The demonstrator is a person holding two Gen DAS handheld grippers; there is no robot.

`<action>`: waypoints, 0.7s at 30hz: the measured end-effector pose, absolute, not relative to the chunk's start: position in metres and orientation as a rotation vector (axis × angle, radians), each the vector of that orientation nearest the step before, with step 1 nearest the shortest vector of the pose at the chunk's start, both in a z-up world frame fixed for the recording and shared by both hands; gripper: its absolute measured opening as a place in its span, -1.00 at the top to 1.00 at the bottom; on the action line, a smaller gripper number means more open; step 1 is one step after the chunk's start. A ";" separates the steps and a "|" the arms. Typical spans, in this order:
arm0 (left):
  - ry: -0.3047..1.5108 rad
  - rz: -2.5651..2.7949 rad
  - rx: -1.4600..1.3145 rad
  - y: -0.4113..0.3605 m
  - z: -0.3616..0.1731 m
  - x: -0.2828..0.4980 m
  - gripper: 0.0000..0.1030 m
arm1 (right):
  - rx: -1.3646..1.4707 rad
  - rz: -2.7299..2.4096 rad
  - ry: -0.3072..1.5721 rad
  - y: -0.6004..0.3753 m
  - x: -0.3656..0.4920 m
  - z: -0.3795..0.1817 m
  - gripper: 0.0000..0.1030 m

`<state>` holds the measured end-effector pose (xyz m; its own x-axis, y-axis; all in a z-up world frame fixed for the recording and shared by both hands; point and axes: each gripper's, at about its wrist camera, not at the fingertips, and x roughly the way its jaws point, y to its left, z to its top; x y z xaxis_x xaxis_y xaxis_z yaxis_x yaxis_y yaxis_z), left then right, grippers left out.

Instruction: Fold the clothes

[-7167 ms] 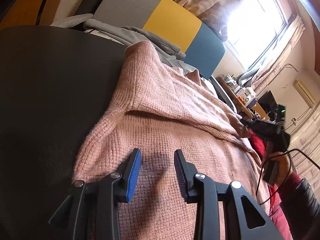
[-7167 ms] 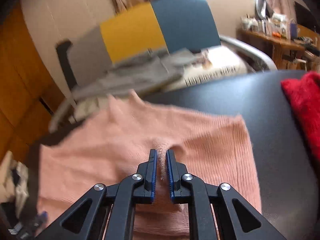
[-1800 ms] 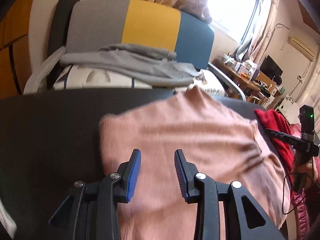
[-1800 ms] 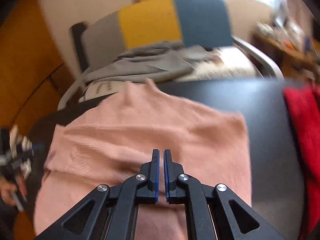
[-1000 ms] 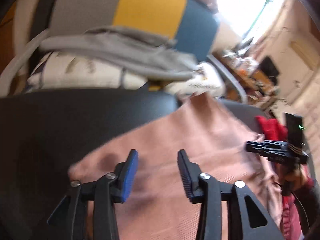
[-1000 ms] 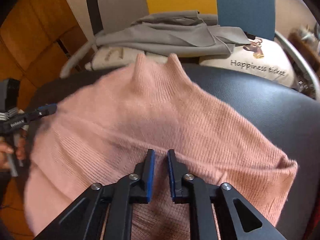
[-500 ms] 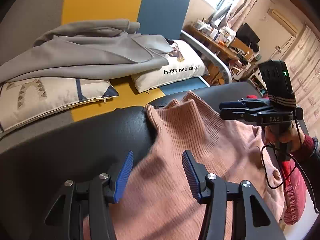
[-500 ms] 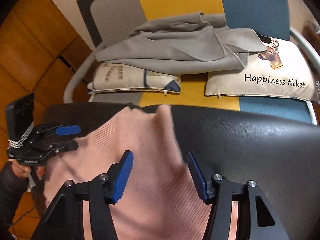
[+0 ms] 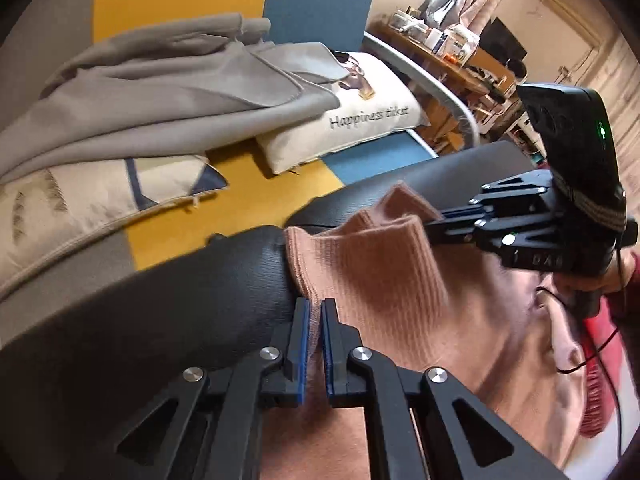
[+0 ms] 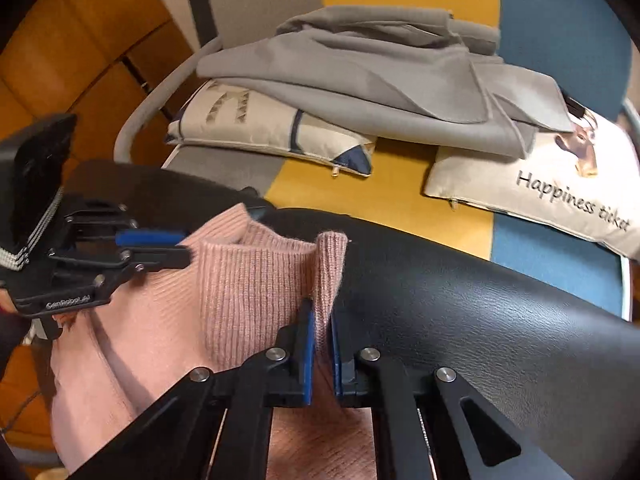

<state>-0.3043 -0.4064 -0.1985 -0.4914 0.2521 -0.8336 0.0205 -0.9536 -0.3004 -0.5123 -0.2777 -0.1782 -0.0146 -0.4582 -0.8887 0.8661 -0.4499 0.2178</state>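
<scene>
The pink sweater (image 9: 384, 280) runs off the near edge in both views, its hem unseen. The gray garment (image 10: 384, 68) hides much of the cushions (image 10: 276, 128) beneath it.

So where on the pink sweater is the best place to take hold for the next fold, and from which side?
At the ribbed collar end of the pink sweater, one tongs on each side of the neck, coming in from the body side toward the sofa. The collar stands up in a firm ridge, easy to pinch. The left tongs and right tongs appear shut on that knit already.
</scene>
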 end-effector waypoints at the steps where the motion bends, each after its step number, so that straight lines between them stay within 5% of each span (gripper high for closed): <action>1: -0.431 2.570 -1.497 -0.407 -0.198 -0.304 0.92 | 1.234 -1.658 0.496 -0.279 -0.511 -0.177 0.86; 12: -0.634 2.644 -1.262 -0.415 -0.164 -0.260 0.92 | 1.173 -1.677 0.395 -0.253 -0.494 -0.141 0.87; 21: -0.595 2.703 -1.068 -0.375 -0.130 -0.183 0.92 | 1.123 -1.696 0.281 -0.201 -0.453 -0.107 0.87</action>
